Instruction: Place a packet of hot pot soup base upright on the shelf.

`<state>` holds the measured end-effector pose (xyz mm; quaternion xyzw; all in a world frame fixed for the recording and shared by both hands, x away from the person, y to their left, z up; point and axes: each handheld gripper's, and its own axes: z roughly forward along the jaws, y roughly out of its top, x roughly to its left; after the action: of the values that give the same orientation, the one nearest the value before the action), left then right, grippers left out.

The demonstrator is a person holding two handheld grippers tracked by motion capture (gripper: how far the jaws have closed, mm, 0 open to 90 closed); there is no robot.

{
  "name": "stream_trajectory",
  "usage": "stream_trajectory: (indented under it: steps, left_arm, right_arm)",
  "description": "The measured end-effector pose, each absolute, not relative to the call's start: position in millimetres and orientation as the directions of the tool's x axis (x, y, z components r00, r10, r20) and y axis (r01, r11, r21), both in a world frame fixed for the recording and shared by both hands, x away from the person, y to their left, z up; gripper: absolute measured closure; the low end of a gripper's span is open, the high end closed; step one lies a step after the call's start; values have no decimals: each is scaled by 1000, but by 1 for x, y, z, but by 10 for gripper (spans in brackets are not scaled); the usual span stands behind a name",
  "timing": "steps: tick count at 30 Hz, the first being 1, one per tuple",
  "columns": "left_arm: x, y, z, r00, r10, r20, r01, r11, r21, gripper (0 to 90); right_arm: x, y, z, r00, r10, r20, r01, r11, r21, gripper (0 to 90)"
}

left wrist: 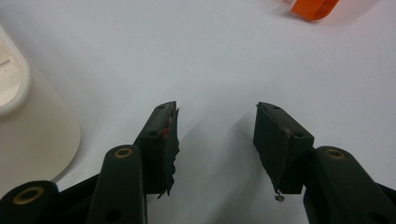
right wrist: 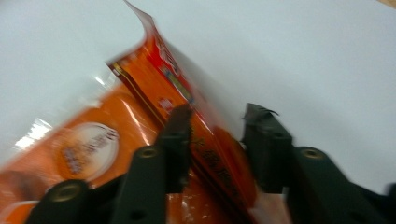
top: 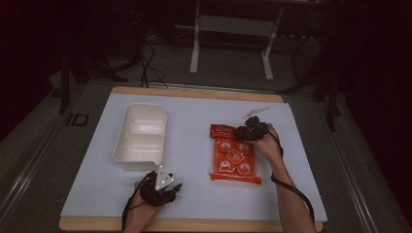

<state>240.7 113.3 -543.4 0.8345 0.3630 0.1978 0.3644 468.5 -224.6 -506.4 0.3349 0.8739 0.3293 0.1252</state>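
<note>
An orange snack bag (top: 235, 162) with round logos lies flat on the white table, right of centre. My right gripper (top: 244, 130) is at its far end. In the right gripper view the bag's (right wrist: 93, 149) raised top edge runs between the two jaws, and the right gripper (right wrist: 217, 109) is shut on that edge. My left gripper (top: 176, 187) rests near the front edge of the table, left of the bag. In its own view the left gripper (left wrist: 217, 105) is open over bare table with nothing between the jaws. A corner of the bag (left wrist: 313, 7) shows far ahead.
A white plastic tray (top: 121, 141) with two compartments stands at the left of the table, and its wall (left wrist: 32, 126) is just left of my left gripper. The white mat (top: 194, 116) lies on a wooden tabletop. Table legs and cables are on the floor beyond.
</note>
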Motion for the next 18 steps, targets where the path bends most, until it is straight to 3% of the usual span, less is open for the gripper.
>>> stream_trajectory:
  steps: [5,18]
  left_arm:
    - [241,113,-543,659,750,65,462,-471,752,500]
    - [241,113,-543,660,748,69,460,-475,750,500]
  right_arm:
    - [474,-212,-505,-745,661,-91,502,645,576,653]
    - [483,-178,-504,-801,583,-138,468,752,463,730]
